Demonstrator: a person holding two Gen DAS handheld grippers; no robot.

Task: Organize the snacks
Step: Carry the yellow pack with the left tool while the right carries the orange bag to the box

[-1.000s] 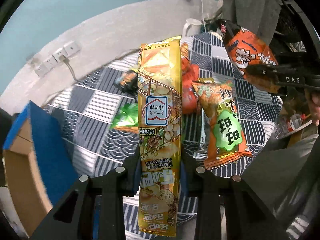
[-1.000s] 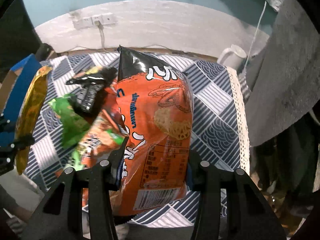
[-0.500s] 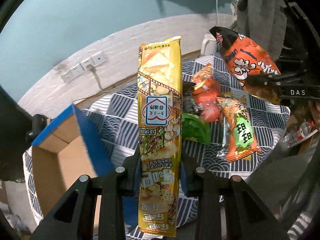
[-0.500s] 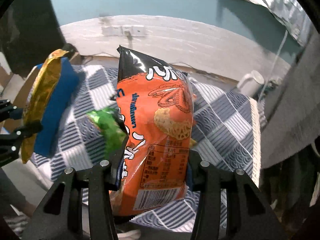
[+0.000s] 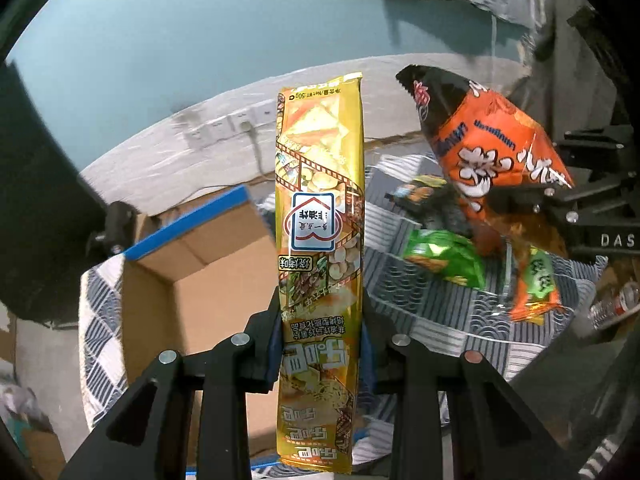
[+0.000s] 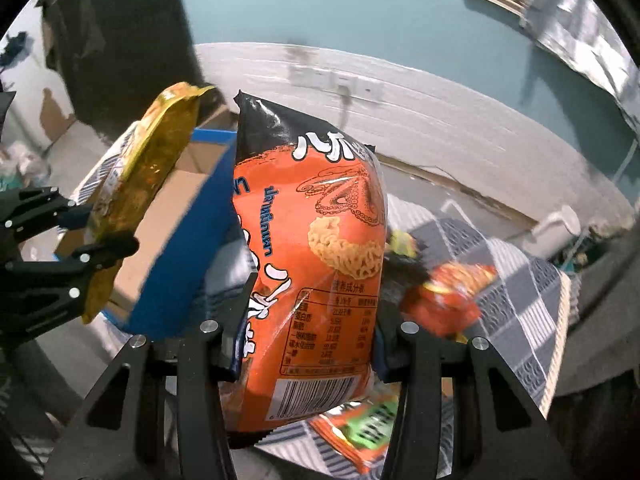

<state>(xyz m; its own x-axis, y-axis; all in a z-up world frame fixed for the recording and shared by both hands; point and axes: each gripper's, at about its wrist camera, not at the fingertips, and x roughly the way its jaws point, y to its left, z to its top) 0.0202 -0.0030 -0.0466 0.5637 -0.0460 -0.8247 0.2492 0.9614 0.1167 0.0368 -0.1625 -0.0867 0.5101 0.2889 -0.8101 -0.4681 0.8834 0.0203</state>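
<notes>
My left gripper (image 5: 320, 320) is shut on a long yellow snack pack (image 5: 320, 208), held upright above an open cardboard box with blue edges (image 5: 208, 272). My right gripper (image 6: 310, 308) is shut on an orange and black snack bag (image 6: 316, 240), held upright in the air. In the left wrist view the orange bag (image 5: 492, 160) and right gripper (image 5: 520, 204) hang at the right. In the right wrist view the yellow pack (image 6: 148, 176) and left gripper (image 6: 100, 248) are at the left, over the box (image 6: 176, 248).
Several snack bags lie on the blue patterned cloth (image 5: 440, 304): a green one (image 5: 444, 256), an orange-green one (image 5: 532, 288), a red one (image 6: 444, 296). A white mug (image 6: 560, 228) stands at the far edge. A wall with sockets (image 5: 224, 128) lies behind.
Both grippers have swung left with their bags, away from the snack pile. The cardboard box has come under and in front of them.
</notes>
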